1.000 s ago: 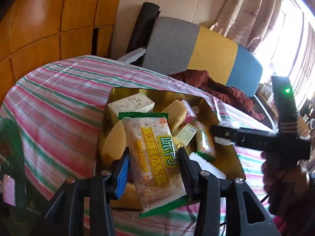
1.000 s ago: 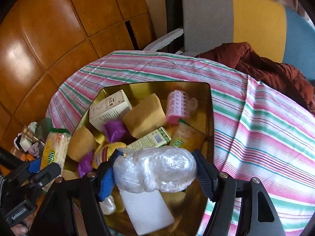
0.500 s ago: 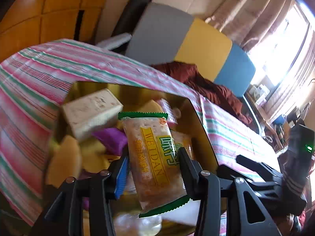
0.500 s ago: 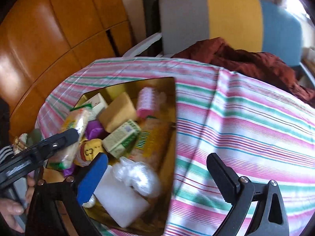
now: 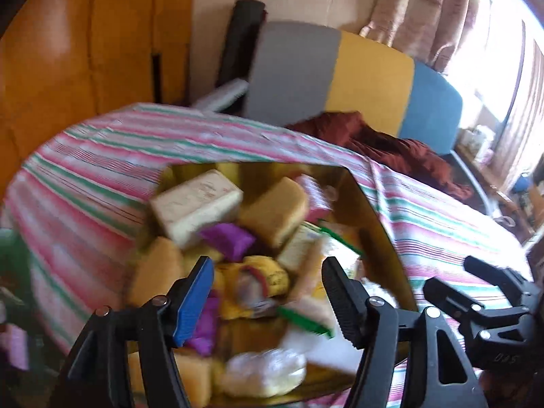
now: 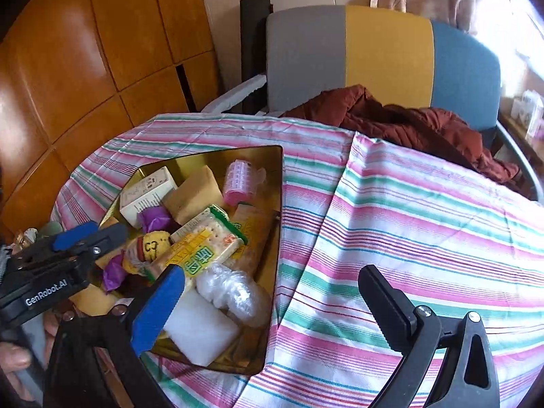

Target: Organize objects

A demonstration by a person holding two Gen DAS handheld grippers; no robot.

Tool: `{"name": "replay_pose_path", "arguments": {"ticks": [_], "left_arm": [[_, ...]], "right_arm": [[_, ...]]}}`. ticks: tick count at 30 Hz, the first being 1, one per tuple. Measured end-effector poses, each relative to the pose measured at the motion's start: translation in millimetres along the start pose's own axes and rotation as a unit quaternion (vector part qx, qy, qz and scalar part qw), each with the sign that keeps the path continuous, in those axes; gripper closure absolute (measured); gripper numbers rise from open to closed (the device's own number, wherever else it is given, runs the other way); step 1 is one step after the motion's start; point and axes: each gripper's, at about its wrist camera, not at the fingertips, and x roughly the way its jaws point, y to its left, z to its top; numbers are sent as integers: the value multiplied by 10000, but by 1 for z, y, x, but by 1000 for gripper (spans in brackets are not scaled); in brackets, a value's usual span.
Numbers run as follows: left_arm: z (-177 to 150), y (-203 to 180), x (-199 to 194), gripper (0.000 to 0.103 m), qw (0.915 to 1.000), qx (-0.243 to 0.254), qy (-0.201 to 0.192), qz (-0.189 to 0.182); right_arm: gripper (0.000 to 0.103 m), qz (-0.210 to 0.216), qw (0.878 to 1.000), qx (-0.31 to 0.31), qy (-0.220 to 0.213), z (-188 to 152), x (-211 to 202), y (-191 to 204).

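Note:
A gold tray (image 6: 278,204) (image 5: 369,210) full of small items sits on the striped tablecloth. My left gripper (image 5: 268,302) (image 6: 91,236) hovers over the tray's near-left side. Its jaws are opening, and the pads touch nothing. The cracker packet (image 6: 204,243) (image 5: 311,302) lies loose on top of the pile. My right gripper (image 6: 272,309) (image 5: 459,278) stands wide open and empty over the tray's right edge and the cloth. The clear plastic bundle (image 6: 234,292) (image 5: 265,370) rests in the tray beside a white block (image 6: 200,329).
The tray also holds a white box (image 6: 146,193), a yellow sponge (image 6: 193,197), a pink roller (image 6: 239,180) and purple wrappers (image 6: 154,217). The striped cloth (image 6: 408,238) stretches right of the tray. Behind stand a grey-yellow-blue chair (image 6: 384,51) with a dark red jacket (image 6: 408,122) and wood panelling (image 6: 85,68).
My left gripper has opened and the cracker packet has dropped from it into the tray. My right gripper let the plastic bundle fall into the tray, opened wide and moved right.

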Motion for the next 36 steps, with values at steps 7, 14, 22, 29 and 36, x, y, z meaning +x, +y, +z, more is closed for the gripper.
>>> {"name": "replay_pose_path", "arguments": {"ticks": [7, 14, 22, 29, 36], "left_arm": [[-4, 9, -47, 34, 9962, -222, -499, 681], [-6, 11, -76, 32, 9891, -287, -742, 1241], [-19, 18, -81, 34, 9914, -446, -568, 1095], [-35, 20, -75, 38, 9931, -485, -377, 998], [-42, 20, -67, 47, 9954, -519, -119, 794]], "right_arm": [[0, 66, 9992, -368, -170, -11, -20, 25], [0, 143, 9984, -511, -191, -25, -31, 41], [0, -2, 9989, -279, -367, -36, -39, 48], [0, 34, 9993, -217, -294, -43, -39, 47], [0, 12, 9992, -251, -324, -45, -40, 48]]}}
